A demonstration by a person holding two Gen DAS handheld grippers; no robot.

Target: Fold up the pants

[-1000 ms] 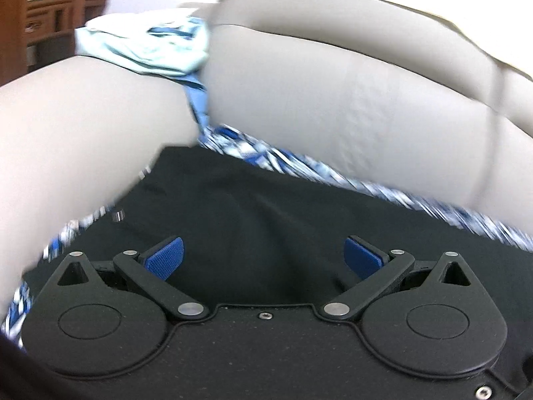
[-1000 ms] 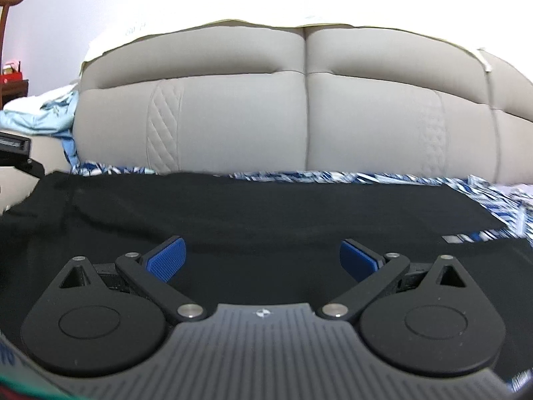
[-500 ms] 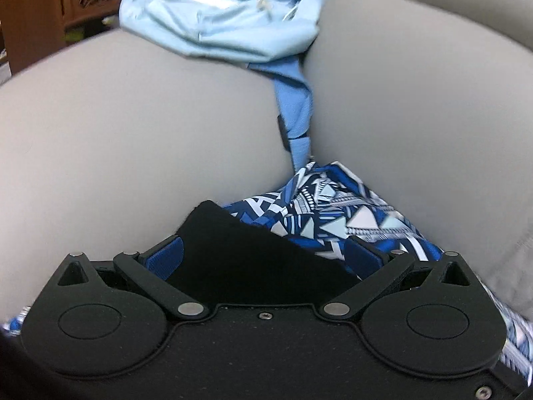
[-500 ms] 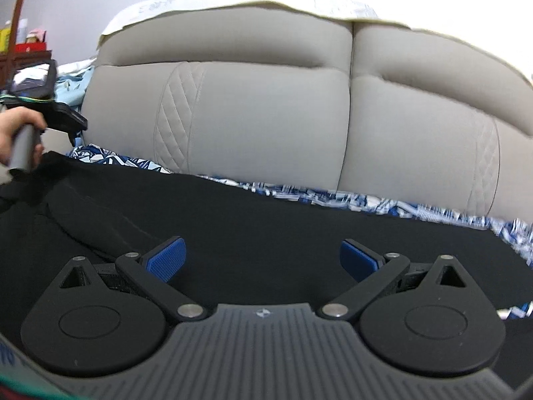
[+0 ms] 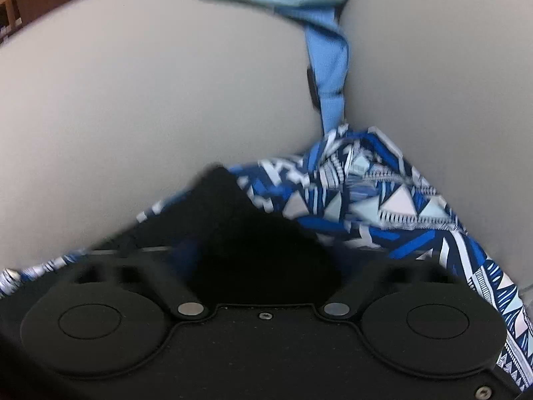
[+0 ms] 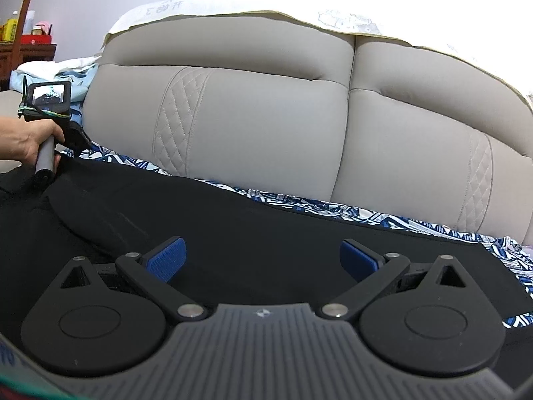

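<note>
Left wrist view: our left gripper [image 5: 266, 260] is closing, a corner of the black pants [image 5: 240, 230] between its jaws. Our right gripper [image 6: 261, 260] hangs wide apart, empty, above the pants spread on the patterned sheet [image 6: 333, 207] before the sofa [image 6: 266, 116].

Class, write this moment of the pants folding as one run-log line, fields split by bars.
step: grasp corner | left gripper: closing, black pants corner between fingers | right gripper: open over pants | surface: patterned blue cloth on sofa

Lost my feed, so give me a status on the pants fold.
Left tool closing over a corner of the black pants. Right tool open above them. Pants flat on patterned blue cover. Nothing in the way.
</note>
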